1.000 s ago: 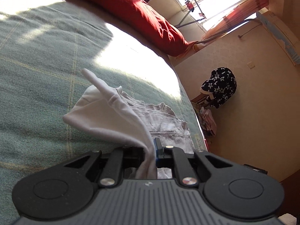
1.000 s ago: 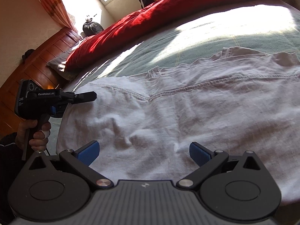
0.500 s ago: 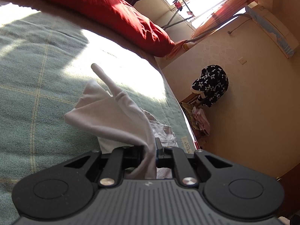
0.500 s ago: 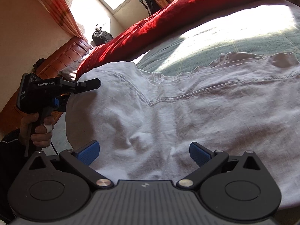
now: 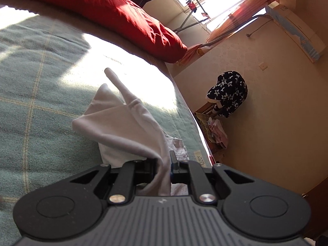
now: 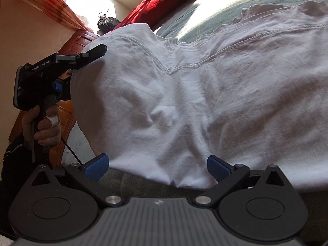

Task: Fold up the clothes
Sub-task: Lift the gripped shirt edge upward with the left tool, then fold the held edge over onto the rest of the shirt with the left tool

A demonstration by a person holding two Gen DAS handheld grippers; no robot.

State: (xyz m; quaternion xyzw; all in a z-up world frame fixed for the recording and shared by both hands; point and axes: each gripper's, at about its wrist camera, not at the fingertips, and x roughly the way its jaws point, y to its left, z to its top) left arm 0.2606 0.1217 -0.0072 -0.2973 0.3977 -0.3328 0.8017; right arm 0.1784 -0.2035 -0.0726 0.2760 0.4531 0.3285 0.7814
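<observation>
While the left gripper (image 5: 164, 164) sits low centre in its own view, its jaws are closed tight on a fold of the white T-shirt (image 5: 127, 127), and the cloth rises from the pinch up-left to a thin point. Same gripper (image 6: 88, 55) shows upper left in the right wrist view, held by a hand (image 6: 44, 127) at left edge, with the shirt's corner lifted off the bed. Right gripper (image 6: 157, 168) at bottom centre is wide open, blue pads (image 6: 96, 167) either side of the shirt's near hem, gripping nothing. Shirt (image 6: 205, 102) fills most of that frame, spread over the green blanket (image 5: 30, 92). Red duvet (image 5: 123, 14) runs along the top.
</observation>
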